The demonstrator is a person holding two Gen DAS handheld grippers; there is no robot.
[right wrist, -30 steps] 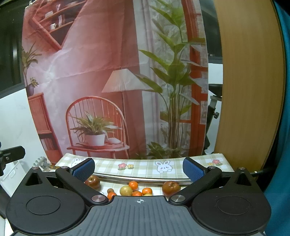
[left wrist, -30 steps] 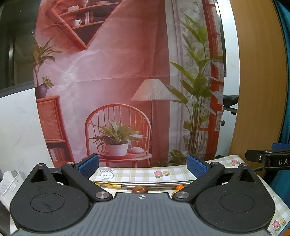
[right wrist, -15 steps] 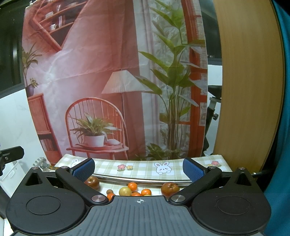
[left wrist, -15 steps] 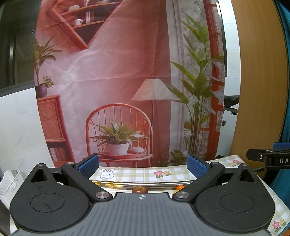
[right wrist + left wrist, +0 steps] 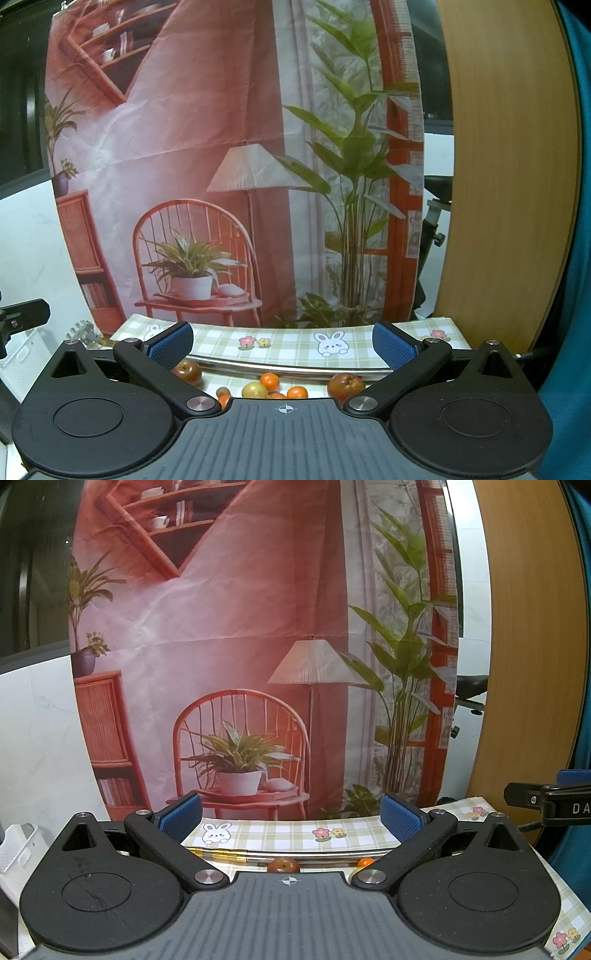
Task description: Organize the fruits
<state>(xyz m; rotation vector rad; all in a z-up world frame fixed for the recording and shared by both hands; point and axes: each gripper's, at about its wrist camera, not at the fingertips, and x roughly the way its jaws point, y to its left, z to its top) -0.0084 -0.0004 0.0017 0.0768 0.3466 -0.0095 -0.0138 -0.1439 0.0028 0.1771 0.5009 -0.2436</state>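
Observation:
In the right wrist view, several fruits lie on a metal tray (image 5: 288, 366) on the checked tablecloth: a red apple (image 5: 188, 370) at left, another red apple (image 5: 345, 384) at right, small oranges (image 5: 269, 380) and a yellow-green fruit (image 5: 254, 390) between them. My right gripper (image 5: 282, 343) is open and empty, above and short of them. In the left wrist view, a red apple (image 5: 283, 866) and a small orange (image 5: 365, 862) peek over the gripper body. My left gripper (image 5: 291, 814) is open and empty. Most of the tray is hidden.
A printed backdrop (image 5: 240, 646) hangs behind the table. A wooden panel (image 5: 509, 184) stands at the right. A white basket (image 5: 16, 853) sits at the far left. The right gripper's tip (image 5: 546, 805) shows at the right edge of the left view.
The right wrist view has shifted slightly, and a little more of the fruit shows. The left gripper has barely moved. Both stay open.

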